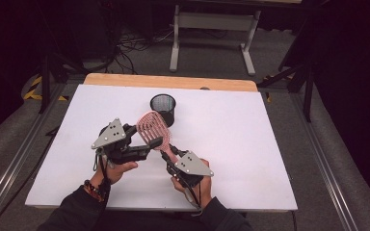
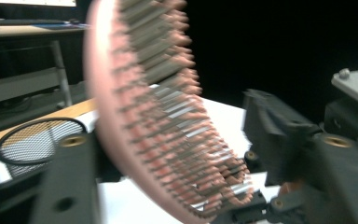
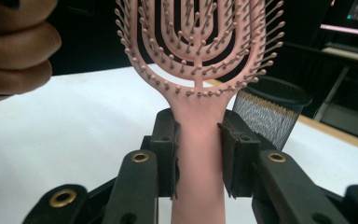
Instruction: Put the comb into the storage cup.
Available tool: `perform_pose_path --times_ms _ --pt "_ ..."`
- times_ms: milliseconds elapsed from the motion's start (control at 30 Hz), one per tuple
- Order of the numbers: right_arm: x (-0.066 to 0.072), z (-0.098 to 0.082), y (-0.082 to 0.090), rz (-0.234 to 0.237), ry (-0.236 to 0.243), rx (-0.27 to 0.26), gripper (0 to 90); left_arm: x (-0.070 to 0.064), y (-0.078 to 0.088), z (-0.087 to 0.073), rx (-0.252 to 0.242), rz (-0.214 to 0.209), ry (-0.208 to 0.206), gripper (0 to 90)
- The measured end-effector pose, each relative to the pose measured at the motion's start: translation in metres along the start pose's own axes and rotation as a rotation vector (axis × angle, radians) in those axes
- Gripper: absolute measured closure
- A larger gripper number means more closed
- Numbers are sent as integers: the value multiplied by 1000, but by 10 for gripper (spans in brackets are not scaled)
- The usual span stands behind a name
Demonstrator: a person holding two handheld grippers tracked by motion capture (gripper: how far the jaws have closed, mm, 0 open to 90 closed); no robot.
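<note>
1. Thing in hand: pink vented hairbrush (image 1: 153, 129), held up off the white tabletop (image 1: 250, 159), head tilted up and away toward the black mesh cup (image 1: 163, 107), which stands just behind it.
2. R gripper (image 3: 198, 154) – jaws pinched on the brush handle, one pad each side, right below where the head starts. Grip looks square, handle centred betw. the pads.
3. L gripper (image 1: 144, 150) – its jaws sit either side of the brush head; in the left gripper view the bristle face curves betw. them, near but w/ visible gaps both sides. So not clamped – counts as spread around the head, not touching as far as I can tell (view is blurred).
4. Handling, my guess: light plastic, so weight's no issue. Handle is solid + stiff – best place to hold, as R does now. Smooth surface, could twist or slip in the pads if the head gets pushed sideways.
5. Head is open ribs w/ thin ball-tipped bristles (image 3: 168, 86) – springy, will flex and give poor purchase. If L must take it, pinch the outer rim edge-on, not across the bristles.
6. Mesh cup: light, prob. tips easily if the brush knocks its rim – lower the handle in straight, no side shove.
7. Person's fingers (image 3: 14, 51) show at the edge of the right gripper view, clear of the brush.
</note>
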State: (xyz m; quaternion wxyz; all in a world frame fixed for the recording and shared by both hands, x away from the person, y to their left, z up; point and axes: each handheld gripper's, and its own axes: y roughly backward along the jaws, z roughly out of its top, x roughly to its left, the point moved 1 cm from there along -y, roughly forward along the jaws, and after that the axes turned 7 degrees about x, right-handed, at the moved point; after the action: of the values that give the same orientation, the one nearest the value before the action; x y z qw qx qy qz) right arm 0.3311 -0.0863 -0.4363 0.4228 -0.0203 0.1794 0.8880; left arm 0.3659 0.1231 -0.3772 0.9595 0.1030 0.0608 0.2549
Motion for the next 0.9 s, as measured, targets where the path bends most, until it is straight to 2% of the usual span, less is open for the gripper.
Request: perform_pose_path --times_ms 100,433,633,733,900 --pt "0 -2 -3 -1 -17 13 700 0 -1 -3 -7 -20 11 583" --pt "2 -4 -5 -14 0 23 697 -8 1 -2 -18 -47 -62 627" --pt "3 -4 -7 -9 4 22 693 -9 2 -2 -10 -51 -82 633" --pt "5 -4 -7 -16 24 26 686 -9 3 -2 -9 -47 -98 635" --pt "5 -4 -9 9 27 36 645 -6 7 -1 -23 -39 -101 637"
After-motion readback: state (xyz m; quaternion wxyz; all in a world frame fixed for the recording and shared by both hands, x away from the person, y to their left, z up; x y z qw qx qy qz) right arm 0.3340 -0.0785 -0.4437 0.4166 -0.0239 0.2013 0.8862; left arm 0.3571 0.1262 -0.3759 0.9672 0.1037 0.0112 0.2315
